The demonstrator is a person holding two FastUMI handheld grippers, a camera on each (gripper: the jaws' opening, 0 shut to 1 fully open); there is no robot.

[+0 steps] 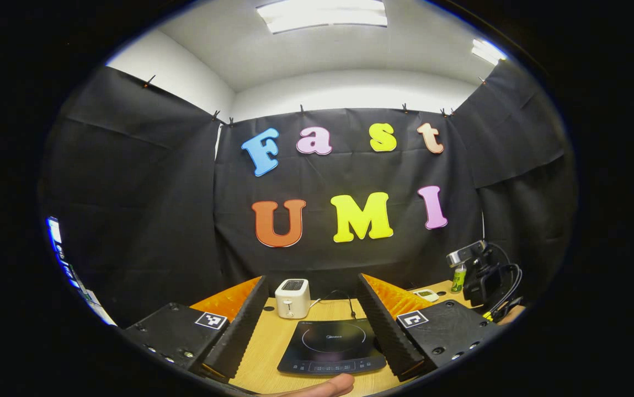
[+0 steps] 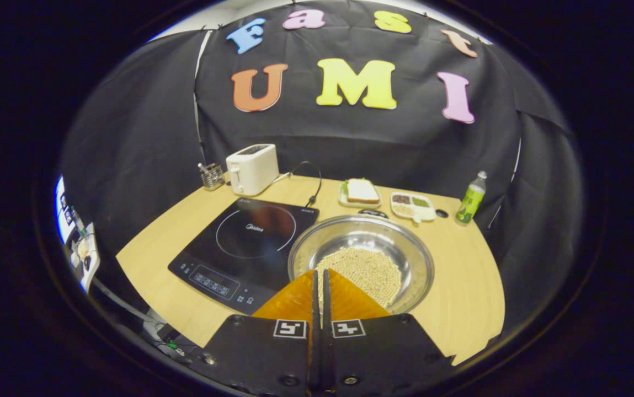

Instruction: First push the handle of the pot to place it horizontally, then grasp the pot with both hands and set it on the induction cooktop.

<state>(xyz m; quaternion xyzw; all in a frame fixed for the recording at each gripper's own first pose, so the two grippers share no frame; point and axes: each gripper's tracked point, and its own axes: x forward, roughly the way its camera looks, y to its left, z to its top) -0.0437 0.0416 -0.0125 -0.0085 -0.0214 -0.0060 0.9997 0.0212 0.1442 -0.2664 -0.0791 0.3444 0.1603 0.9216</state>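
A steel pot [image 2: 362, 234] holding pale round grains stands on the wooden table [image 2: 463, 286], just right of the black induction cooktop [image 2: 245, 237]. A small dark handle [image 2: 373, 212] shows at the pot's far rim. My right gripper [image 2: 319, 273] is shut with nothing between its fingers, and its tips hover over the pot's near rim. My left gripper [image 1: 313, 278] is open and held above the table. The cooktop [image 1: 330, 344] lies between and below its fingers.
A white toaster [image 2: 251, 168] and a small utensil cup [image 2: 212, 175] stand behind the cooktop. Behind the pot are a sandwich plate [image 2: 361, 193], a divided dish [image 2: 413, 205] and a green bottle [image 2: 471, 205]. A fingertip [image 1: 325, 387] and a cabled black device [image 1: 488, 284] show.
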